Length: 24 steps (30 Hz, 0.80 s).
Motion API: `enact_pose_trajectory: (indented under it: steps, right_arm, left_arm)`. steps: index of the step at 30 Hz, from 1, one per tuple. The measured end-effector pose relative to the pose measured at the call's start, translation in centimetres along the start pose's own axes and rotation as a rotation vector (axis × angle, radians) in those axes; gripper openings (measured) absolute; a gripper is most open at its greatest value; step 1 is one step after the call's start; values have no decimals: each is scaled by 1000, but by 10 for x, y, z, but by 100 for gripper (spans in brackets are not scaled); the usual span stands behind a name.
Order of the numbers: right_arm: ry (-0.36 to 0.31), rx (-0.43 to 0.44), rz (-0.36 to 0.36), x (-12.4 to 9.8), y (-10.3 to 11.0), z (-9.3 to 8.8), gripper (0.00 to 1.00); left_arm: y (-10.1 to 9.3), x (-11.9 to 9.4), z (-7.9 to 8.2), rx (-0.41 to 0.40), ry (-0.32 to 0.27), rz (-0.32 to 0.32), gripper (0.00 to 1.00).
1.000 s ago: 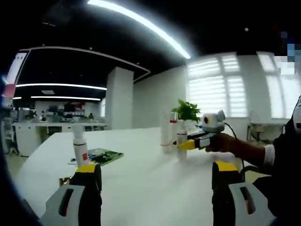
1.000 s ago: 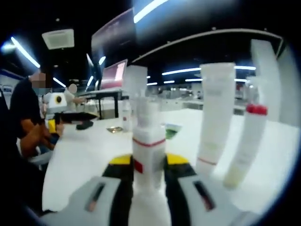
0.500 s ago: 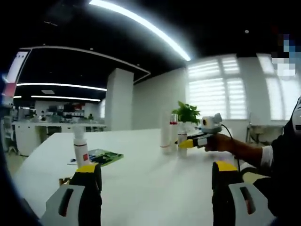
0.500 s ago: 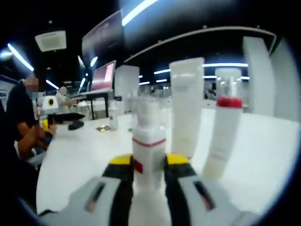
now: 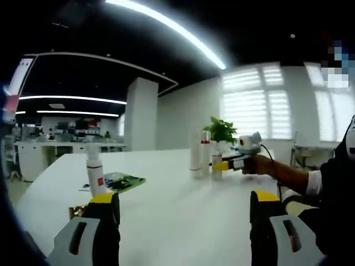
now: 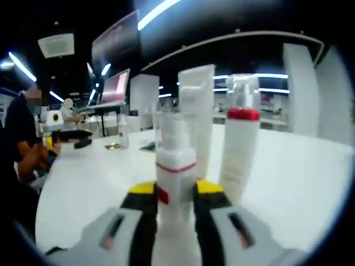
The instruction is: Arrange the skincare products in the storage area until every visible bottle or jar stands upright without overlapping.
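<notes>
Right tool (image 6: 175, 208): jaws closed narrow against both sides of a white pump bottle (image 6: 175, 172), which stands upright between them; the bottle carries a thin red ring and a small red mark lower down.
Right tool, as seen from the left gripper view (image 5: 233, 162): held by a gloved hand (image 5: 259, 165) at the far right of the bench, its yellow tips at the group of bottles there.
Left tool (image 5: 180, 213): jaws spread wide, nothing between them, low over the near part of the bench.
Bench (image 5: 177, 210): white top, long, carrying all the products.
Tube (image 6: 195, 119): white, upright, just behind the held pump bottle in the right gripper view.
Red-collared bottle (image 6: 238, 147): white body, clear cap, upright, just right of the tube and near the held bottle; contact between them cannot be determined.
Far group, left gripper view: the tube (image 5: 195, 158) and the red-collared bottle (image 5: 206, 155) stand side by side, upright, beside the right tool.
Lone bottle (image 5: 95, 174): white with a red label, upright, near left of the bench, well apart from the far group.
Green packet (image 5: 123, 181): flat on the bench, just right of the lone bottle.
Plant (image 5: 221, 131): green, behind the far group.
Person (image 6: 25, 138): at the far left in the right gripper view.
</notes>
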State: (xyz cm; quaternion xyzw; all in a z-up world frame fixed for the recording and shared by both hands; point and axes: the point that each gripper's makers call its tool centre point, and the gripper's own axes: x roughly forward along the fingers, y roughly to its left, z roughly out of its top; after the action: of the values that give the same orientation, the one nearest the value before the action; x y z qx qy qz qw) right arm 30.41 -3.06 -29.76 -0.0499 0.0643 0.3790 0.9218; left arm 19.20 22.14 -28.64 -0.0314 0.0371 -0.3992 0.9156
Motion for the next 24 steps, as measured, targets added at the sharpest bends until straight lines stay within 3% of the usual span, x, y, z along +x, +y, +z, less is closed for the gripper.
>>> enact_pose_trajectory:
  steps: [15,24]
  right_arm:
    - [9,-15,-21,-14,-26,-6,23]
    - [-5,-15,60,-17,-21,-7,23]
  left_arm:
    - [-1,0,-1,4,5,1,99]
    - [-3,-1,-1,14,10,0,99]
